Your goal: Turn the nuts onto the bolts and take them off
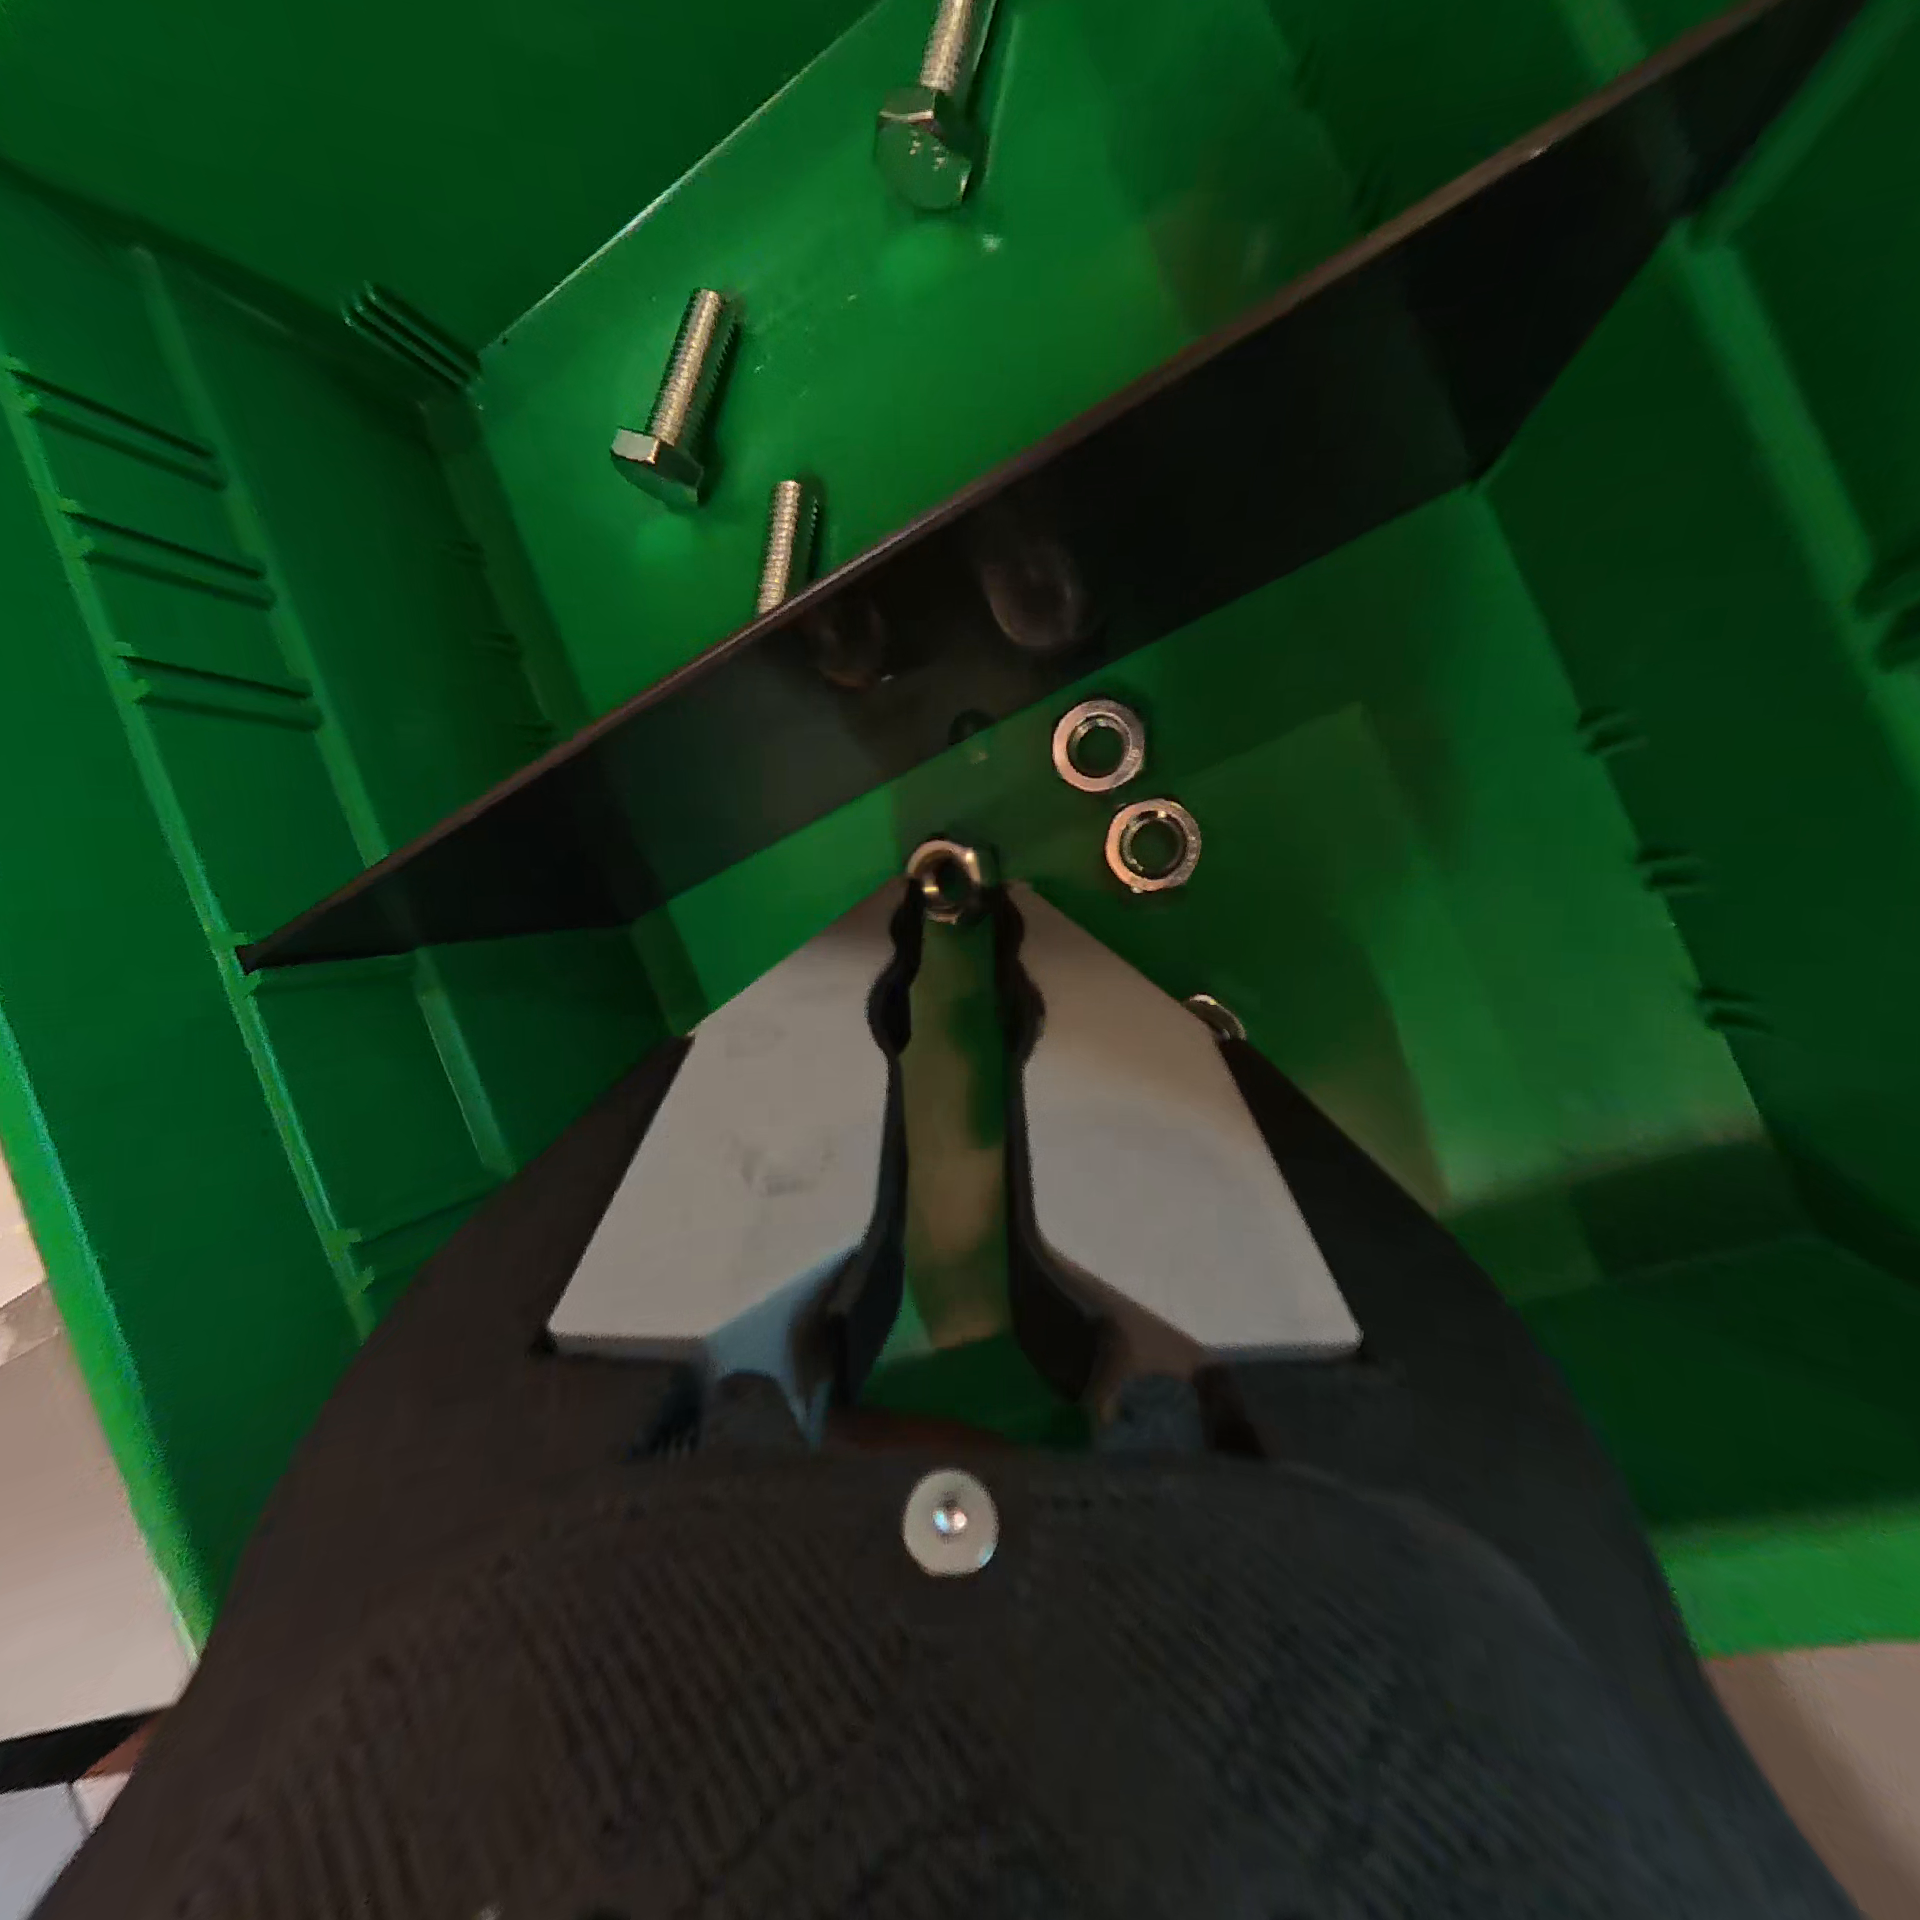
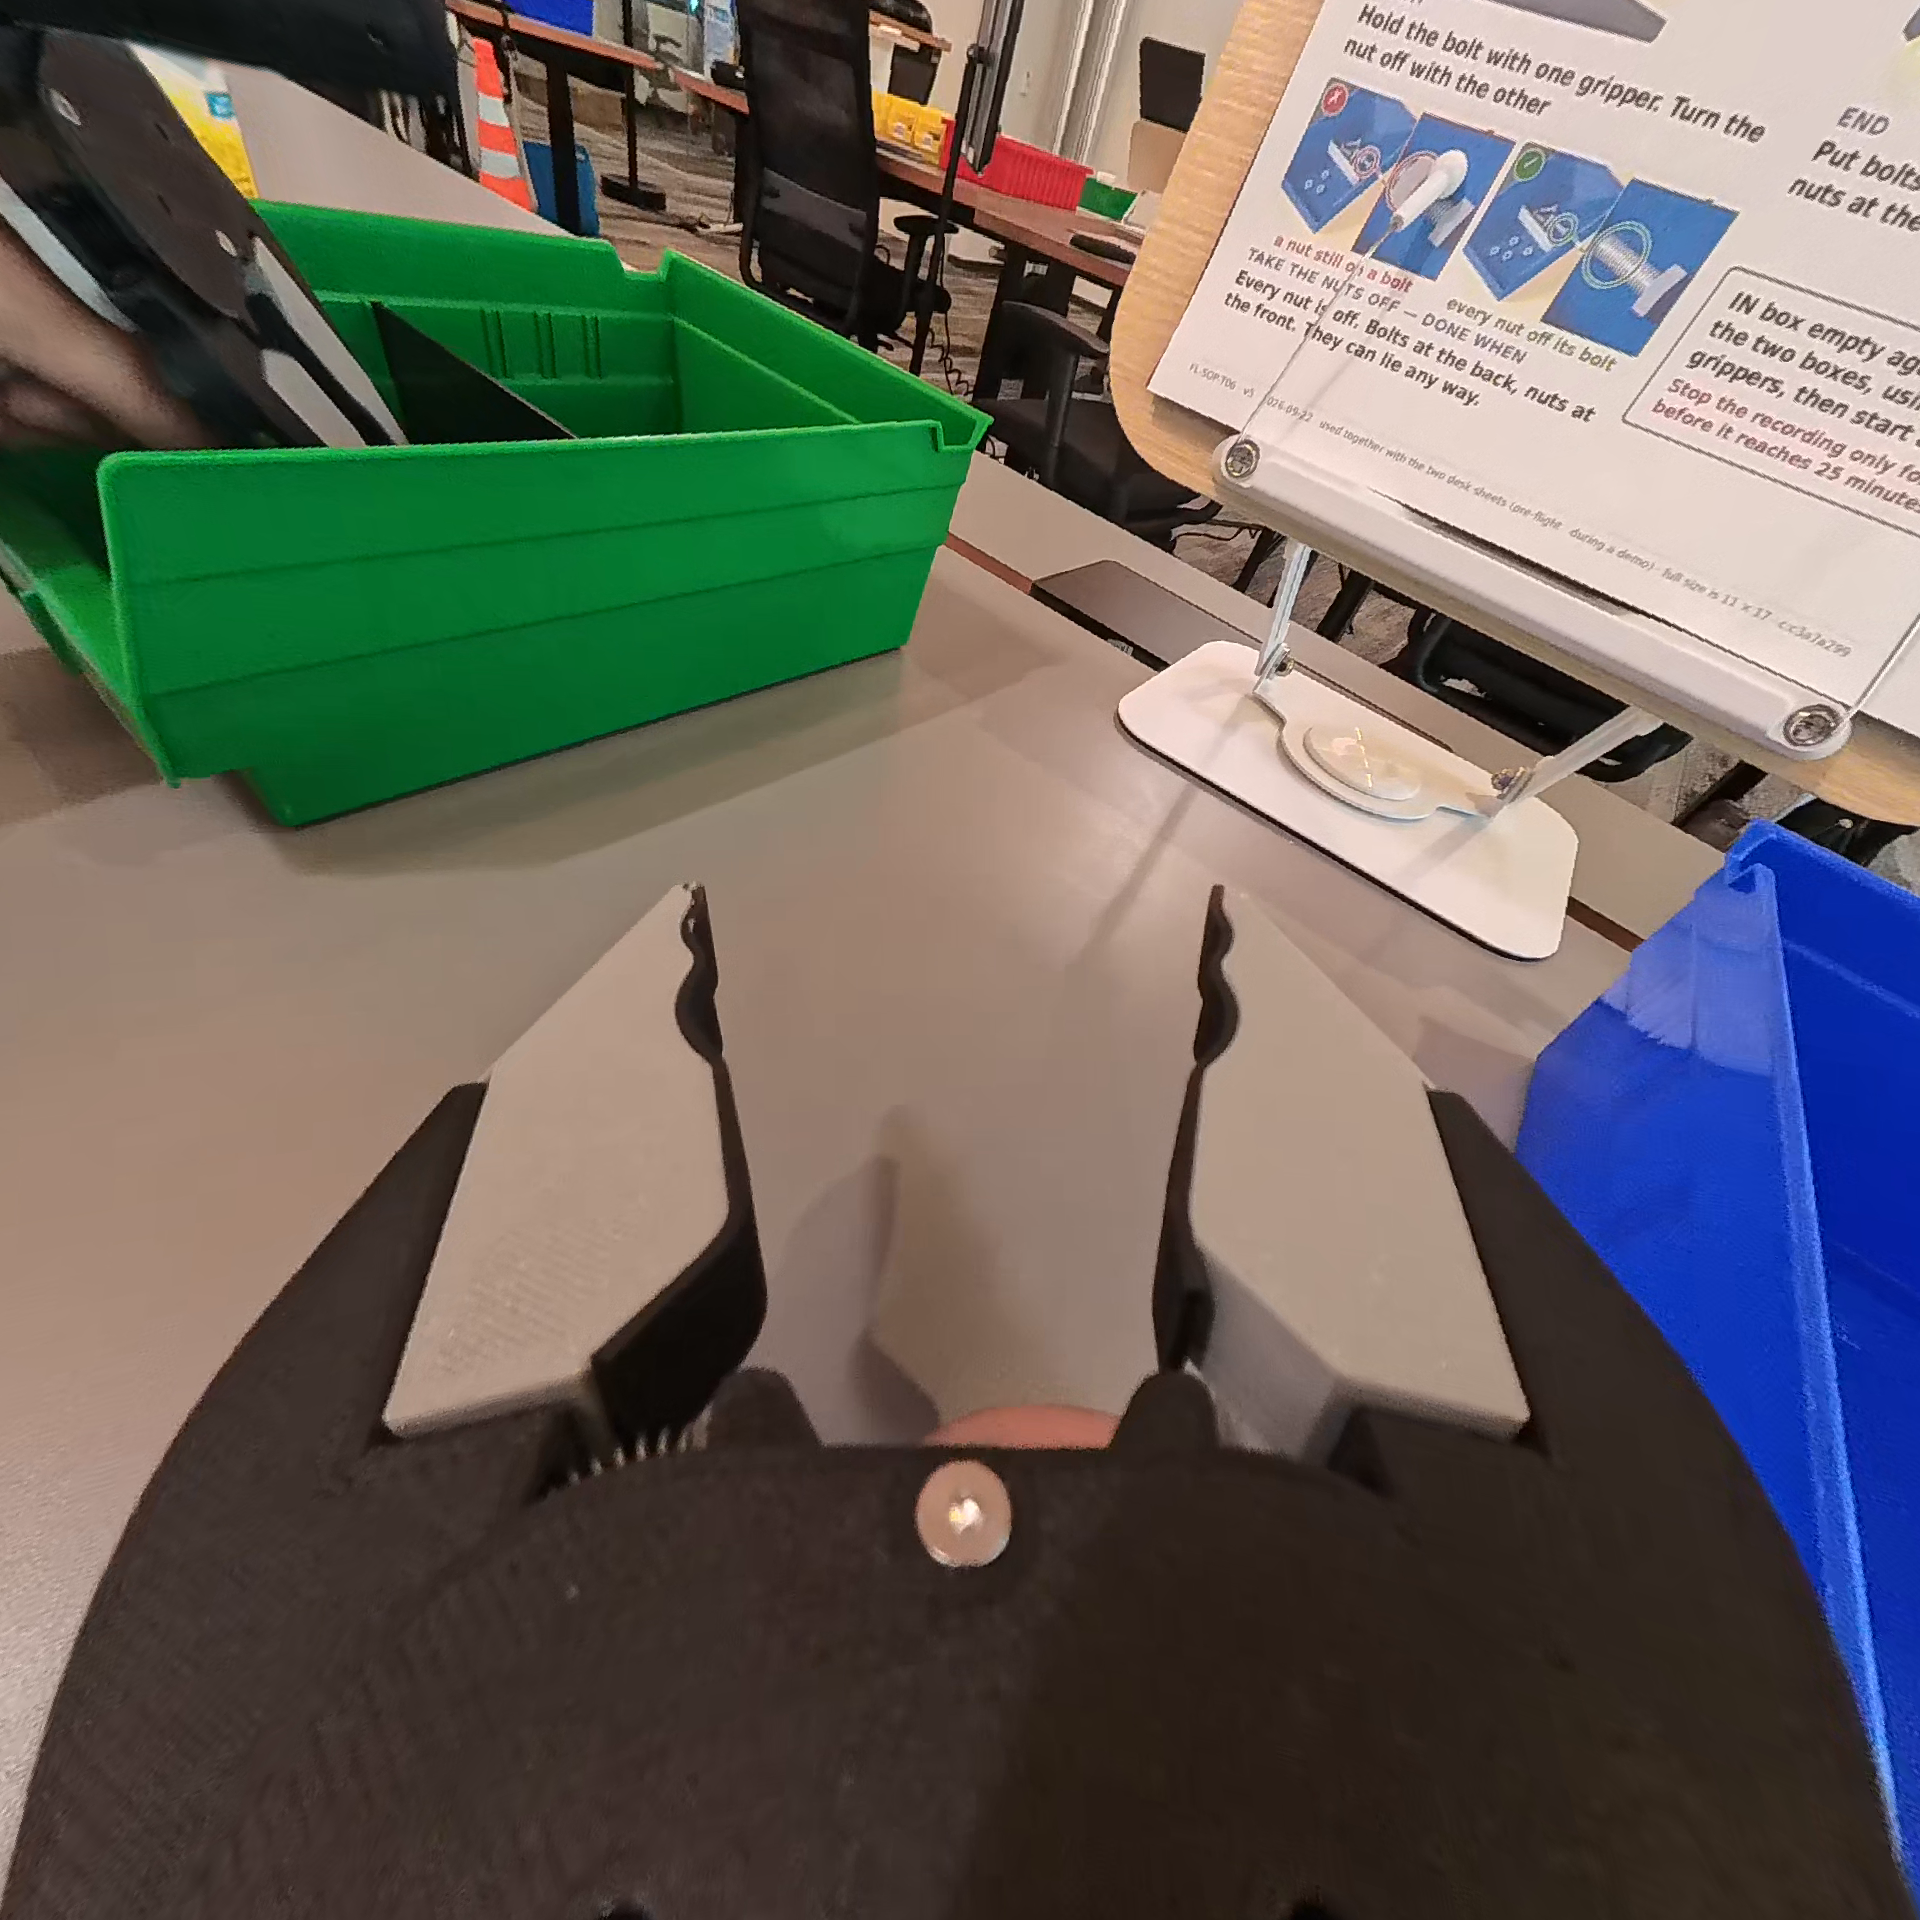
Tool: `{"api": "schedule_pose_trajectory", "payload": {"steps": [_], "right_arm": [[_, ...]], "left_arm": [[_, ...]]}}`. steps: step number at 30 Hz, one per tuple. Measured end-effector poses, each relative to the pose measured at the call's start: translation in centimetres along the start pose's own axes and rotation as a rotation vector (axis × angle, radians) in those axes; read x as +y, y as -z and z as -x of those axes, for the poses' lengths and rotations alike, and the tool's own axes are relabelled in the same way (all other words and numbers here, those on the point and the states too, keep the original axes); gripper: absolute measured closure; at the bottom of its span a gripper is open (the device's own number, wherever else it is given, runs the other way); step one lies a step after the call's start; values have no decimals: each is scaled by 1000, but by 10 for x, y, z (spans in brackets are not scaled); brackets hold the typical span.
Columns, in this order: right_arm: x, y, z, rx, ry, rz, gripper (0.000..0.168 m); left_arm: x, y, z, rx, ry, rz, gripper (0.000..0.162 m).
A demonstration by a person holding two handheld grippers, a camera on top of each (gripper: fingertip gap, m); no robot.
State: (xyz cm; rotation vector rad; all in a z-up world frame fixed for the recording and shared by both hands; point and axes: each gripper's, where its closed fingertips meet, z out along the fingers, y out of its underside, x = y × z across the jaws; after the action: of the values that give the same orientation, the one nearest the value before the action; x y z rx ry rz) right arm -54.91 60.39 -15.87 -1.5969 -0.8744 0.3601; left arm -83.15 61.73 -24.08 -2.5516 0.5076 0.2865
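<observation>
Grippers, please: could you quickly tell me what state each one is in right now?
Left gripper: shut on a nut inside the green bin.
Right gripper: open, empty.

Shiny metal nuts (image 1: 1099,738) and bolts (image 1: 675,400) lie in a glossy green plastic bin (image 1: 312,520) with a matt black divider (image 1: 1143,520).

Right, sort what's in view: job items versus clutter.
Job: left claw shut on a nut; loose nuts; bolts; green bin; open right claw.
Clutter: blue bin, instruction sheet stand, traffic cone.
</observation>
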Motion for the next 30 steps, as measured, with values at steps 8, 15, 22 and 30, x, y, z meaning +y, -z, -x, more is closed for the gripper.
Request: {"api": "schedule_pose_trajectory", "payload": {"steps": [8, 15, 22, 30], "right_arm": [[-2, 1, 2, -8, 3, -4, 78], [0, 0, 3, -11, 8, 3, 79], [2, -1, 5, -18, 11, 10, 80], [1, -1, 6, -24, 9, 9, 81]], "left_arm": [[4, 9, 0, 15, -23, -11, 162], [2, 13, 1, 17, -28, -19, 151], [1, 10, -3, 95, 57, 16, 153], [8, -1, -4, 103, 52, 62, 153]]}}
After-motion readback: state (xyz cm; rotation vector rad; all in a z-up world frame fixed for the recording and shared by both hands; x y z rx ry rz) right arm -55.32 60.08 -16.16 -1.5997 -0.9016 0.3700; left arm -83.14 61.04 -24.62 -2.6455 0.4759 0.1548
